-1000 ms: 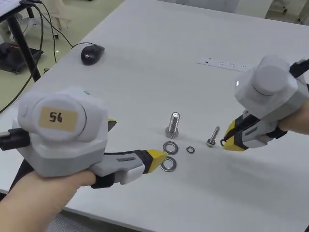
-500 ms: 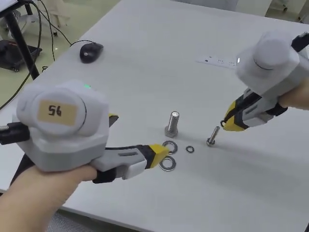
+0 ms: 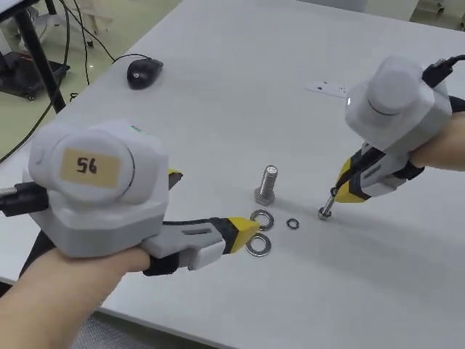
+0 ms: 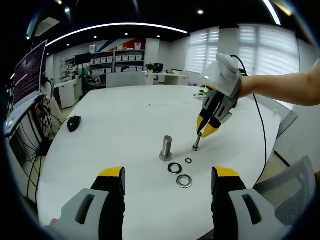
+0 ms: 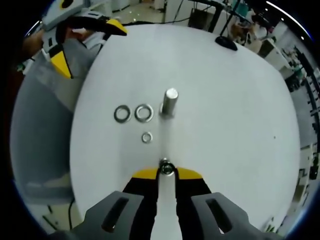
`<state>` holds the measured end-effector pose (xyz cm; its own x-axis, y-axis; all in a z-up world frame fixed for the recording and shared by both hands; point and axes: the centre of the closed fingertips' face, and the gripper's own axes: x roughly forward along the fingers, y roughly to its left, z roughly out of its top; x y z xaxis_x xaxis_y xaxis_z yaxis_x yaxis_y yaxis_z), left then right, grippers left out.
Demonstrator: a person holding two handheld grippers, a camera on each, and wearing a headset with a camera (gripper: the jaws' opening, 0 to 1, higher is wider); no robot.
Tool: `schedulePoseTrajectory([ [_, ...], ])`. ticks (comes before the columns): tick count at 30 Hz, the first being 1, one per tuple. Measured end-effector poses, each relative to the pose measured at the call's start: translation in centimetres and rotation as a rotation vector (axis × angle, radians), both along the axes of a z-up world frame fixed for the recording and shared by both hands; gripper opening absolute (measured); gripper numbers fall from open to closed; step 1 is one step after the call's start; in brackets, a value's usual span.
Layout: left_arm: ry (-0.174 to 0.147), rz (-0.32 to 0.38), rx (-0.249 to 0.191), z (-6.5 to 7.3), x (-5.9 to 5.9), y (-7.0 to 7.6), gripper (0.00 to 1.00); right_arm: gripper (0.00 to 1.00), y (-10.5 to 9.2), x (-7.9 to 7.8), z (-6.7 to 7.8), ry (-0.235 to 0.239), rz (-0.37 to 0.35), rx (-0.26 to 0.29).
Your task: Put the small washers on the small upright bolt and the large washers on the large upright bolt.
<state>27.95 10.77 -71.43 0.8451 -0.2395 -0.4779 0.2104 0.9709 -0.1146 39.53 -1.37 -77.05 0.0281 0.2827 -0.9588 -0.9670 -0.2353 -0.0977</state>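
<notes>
The large upright bolt [image 3: 267,185] stands mid-table, and the small upright bolt [image 3: 325,211] stands to its right. Two large washers [image 3: 261,218] [image 3: 259,245] and one small washer [image 3: 292,224] lie flat in front of them. My right gripper [image 3: 340,195] hovers at the small bolt's top. In the right gripper view its jaws are shut on a small washer [image 5: 166,168] right over the bolt's tip. My left gripper [image 3: 211,202] is open and holds nothing; one fingertip [image 3: 245,229] rests beside the large washers. In the left gripper view the washers [image 4: 184,181] lie ahead between its jaws.
A black mouse [image 3: 144,70] and its cable sit at the table's far left. A white power strip [image 3: 327,89] lies at the back right. The table's near edge [image 3: 218,336] runs just behind my left hand. A stand with cables [image 3: 36,51] is on the floor at left.
My right gripper rose from the table beside the small bolt's base and now sits over the bolt's top. The left gripper stayed near the large washers. The camera shifted slightly.
</notes>
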Motion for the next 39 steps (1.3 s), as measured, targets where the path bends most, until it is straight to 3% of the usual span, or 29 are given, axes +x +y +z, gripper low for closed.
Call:
schedulePoseTrajectory([
  [9, 0.001, -0.002, 0.001, 0.1, -0.1, 0.1, 0.70, 0.12, -0.2, 0.1, -2.8, -0.004, 0.002, -0.016],
  [17, 0.017, 0.001, 0.005, -0.3, -0.3, 0.3, 0.69, 0.13, -0.2, 0.2, -4.2, 0.011, 0.001, -0.015],
  [25, 0.025, -0.006, 0.006, -0.5, -0.2, 0.1, 0.69, 0.18, 0.0, -0.1, -4.0, 0.041, -0.025, 0.027],
  [33, 0.015, -0.009, 0.006, -0.1, 0.0, 0.2, 0.69, 0.21, -0.4, -0.3, -1.6, 0.044, -0.058, 0.092],
  [39, 0.008, -0.008, 0.015, 0.2, -0.2, 0.4, 0.69, 0.21, -1.3, -0.9, -0.5, 0.032, -0.068, 0.110],
])
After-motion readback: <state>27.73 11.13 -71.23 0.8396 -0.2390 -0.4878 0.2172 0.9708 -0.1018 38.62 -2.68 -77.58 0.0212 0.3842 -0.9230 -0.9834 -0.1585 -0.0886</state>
